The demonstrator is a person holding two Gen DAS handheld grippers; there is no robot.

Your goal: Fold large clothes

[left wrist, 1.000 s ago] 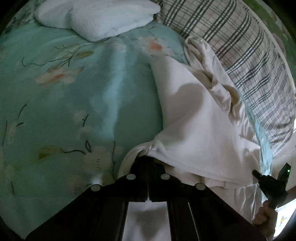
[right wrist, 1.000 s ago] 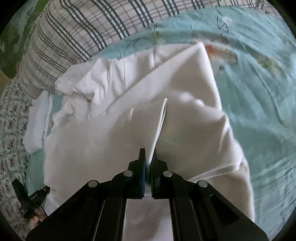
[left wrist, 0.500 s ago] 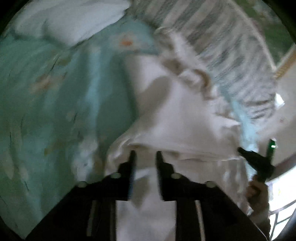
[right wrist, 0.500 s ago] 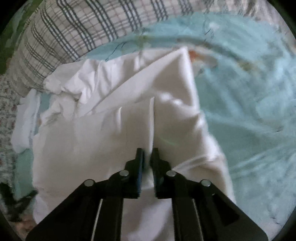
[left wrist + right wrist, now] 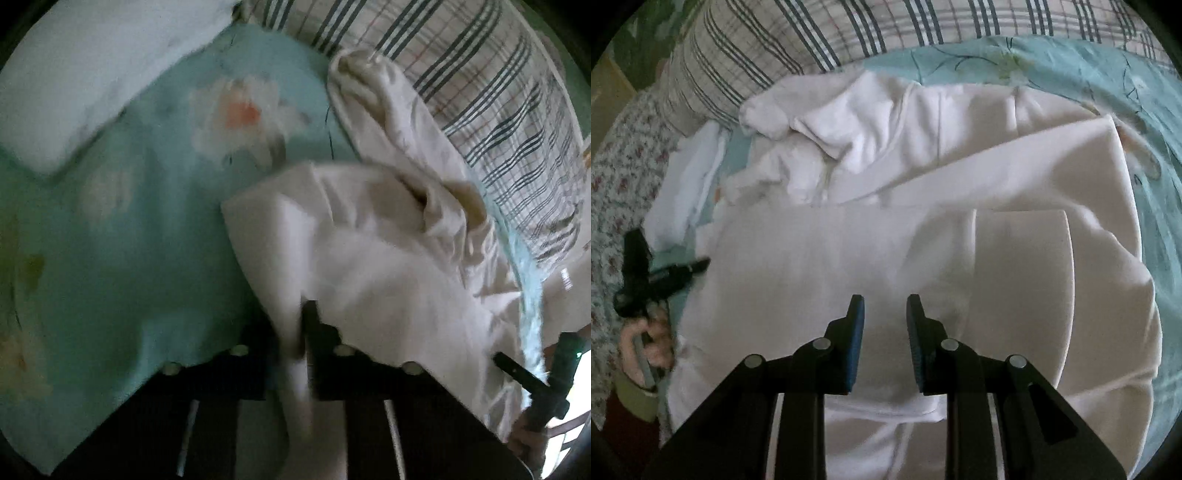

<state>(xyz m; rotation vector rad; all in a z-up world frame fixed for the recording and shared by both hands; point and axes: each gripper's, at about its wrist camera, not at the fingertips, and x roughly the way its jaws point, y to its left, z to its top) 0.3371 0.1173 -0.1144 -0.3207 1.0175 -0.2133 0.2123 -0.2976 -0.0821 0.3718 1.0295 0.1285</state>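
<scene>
A large white garment [image 5: 923, 229] lies partly folded on a teal flowered bedsheet [image 5: 1145, 96]. It also shows in the left wrist view [image 5: 388, 258]. My left gripper [image 5: 299, 328] is shut on a fold of the white garment and lifts its edge; the view is blurred. My right gripper [image 5: 885, 314] is open and empty, just above the flat folded part of the garment. The left gripper also shows in the right wrist view [image 5: 698, 265] at the garment's left edge. The right gripper shows at the lower right of the left wrist view [image 5: 517, 369].
A plaid blanket [image 5: 812, 40] lies along the far side of the bed. A white pillow or towel [image 5: 81, 74] lies at the top left in the left wrist view. A flowered cloth [image 5: 617, 177] is at the left. White cloth [image 5: 687, 192] lies beside the garment.
My right gripper has opened and let go of the garment fold, which now lies flat. My left gripper has moved, carrying its edge of the garment over.
</scene>
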